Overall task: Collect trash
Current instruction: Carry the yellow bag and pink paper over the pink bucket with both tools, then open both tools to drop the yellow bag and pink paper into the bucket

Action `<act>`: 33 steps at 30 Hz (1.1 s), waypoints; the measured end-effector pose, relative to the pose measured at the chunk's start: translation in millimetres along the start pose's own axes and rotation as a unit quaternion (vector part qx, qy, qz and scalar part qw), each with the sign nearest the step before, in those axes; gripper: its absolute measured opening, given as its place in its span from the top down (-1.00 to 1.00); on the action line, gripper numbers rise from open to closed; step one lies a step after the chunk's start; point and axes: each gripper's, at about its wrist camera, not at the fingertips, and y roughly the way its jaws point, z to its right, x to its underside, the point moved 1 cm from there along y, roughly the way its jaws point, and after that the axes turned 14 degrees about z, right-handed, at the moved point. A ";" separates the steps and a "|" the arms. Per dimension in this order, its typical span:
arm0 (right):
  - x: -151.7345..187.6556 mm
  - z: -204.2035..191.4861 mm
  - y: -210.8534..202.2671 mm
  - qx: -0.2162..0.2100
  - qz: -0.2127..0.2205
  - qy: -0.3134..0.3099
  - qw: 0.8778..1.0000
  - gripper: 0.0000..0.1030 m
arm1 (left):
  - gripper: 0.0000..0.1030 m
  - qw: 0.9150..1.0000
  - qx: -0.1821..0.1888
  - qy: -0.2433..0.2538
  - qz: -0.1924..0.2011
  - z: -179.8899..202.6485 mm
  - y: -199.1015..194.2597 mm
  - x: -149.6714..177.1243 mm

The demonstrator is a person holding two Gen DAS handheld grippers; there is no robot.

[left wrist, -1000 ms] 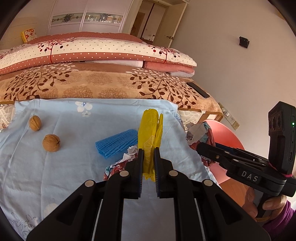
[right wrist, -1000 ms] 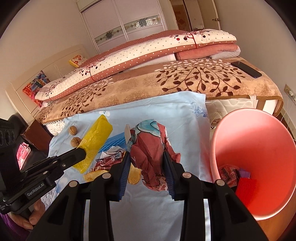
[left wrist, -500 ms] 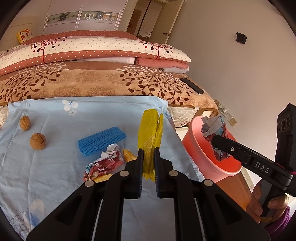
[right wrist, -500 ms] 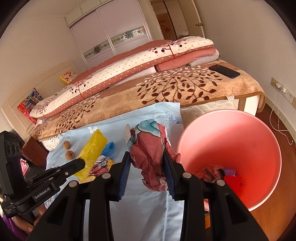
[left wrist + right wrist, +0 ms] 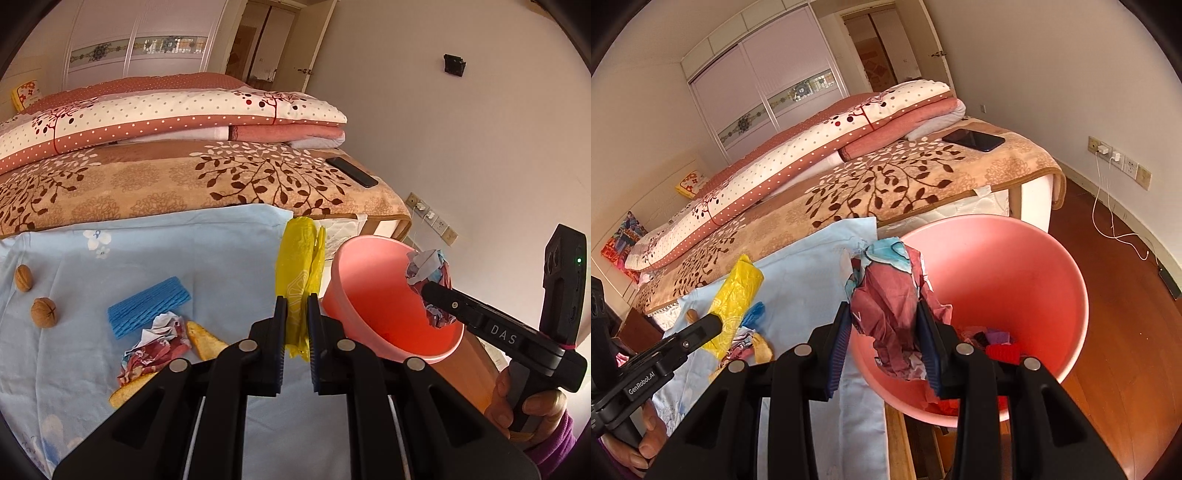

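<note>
- The right gripper, clamped on the crumpled paper, has moved from above the cloth to over the pink bin.
- The left gripper pinches the yellow bag beside the bin.

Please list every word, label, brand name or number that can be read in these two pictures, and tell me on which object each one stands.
"DAS": white letters on the black body of the right gripper, seen from the left wrist.
"GenRobot.AI": white letters on the black body of the left gripper, seen from the right wrist.
The crumpled printed paper held by the right gripper shows only pictures, no readable text.
The colourful cushion at the headboard: print too small to read.
</note>
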 end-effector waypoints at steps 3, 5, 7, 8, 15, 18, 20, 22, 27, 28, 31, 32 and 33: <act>-0.3 10.0 -2.1 0.010 0.003 0.005 1.000 0.32 | 0.80 1.000 0.009 0.007 0.001 10.8 5.6 -1.0; -0.1 14.7 -3.1 0.018 0.005 0.005 1.000 0.32 | 0.80 1.000 0.015 0.010 -0.001 18.3 10.3 -0.9; 0.0 19.4 -4.6 0.025 0.008 0.004 1.000 0.32 | 0.80 1.000 0.022 0.014 -0.003 25.5 14.6 -0.4; -0.2 21.5 -4.8 0.027 0.008 0.006 1.000 0.32 | 0.80 1.000 0.025 0.017 -0.003 29.0 16.4 -0.3; 0.2 40.5 -9.6 0.044 0.014 0.021 0.999 0.30 | 0.80 0.998 0.047 0.038 -0.008 52.7 27.7 1.0; 1.4 46.7 -11.0 0.050 0.014 0.026 0.998 0.30 | 0.80 0.998 0.053 0.045 -0.008 61.0 32.2 1.0; 1.6 50.5 -11.2 0.054 0.015 0.028 0.998 0.30 | 0.80 0.997 0.060 0.046 -0.011 66.9 36.1 1.3; 2.2 54.2 -11.2 0.059 0.014 0.029 0.998 0.30 | 0.80 0.997 0.066 0.046 -0.014 72.8 40.2 2.2; 3.9 63.1 -9.5 0.068 0.012 0.037 0.997 0.30 | 0.80 0.995 0.077 0.059 -0.021 88.9 49.8 6.1; 4.4 64.5 -9.4 0.069 0.012 0.039 0.997 0.30 | 0.80 0.995 0.078 0.061 -0.022 91.3 52.1 6.7; 5.3 67.9 -9.8 0.072 0.012 0.041 0.996 0.30 | 0.79 0.994 0.082 0.067 -0.026 97.9 57.9 7.9; 5.4 68.6 -9.9 0.073 0.013 0.041 0.996 0.30 | 0.79 0.994 0.082 0.068 -0.027 99.4 59.0 8.4; 5.3 69.0 -10.2 0.074 0.014 0.041 0.996 0.30 | 0.79 0.994 0.083 0.069 -0.029 100.6 60.4 8.8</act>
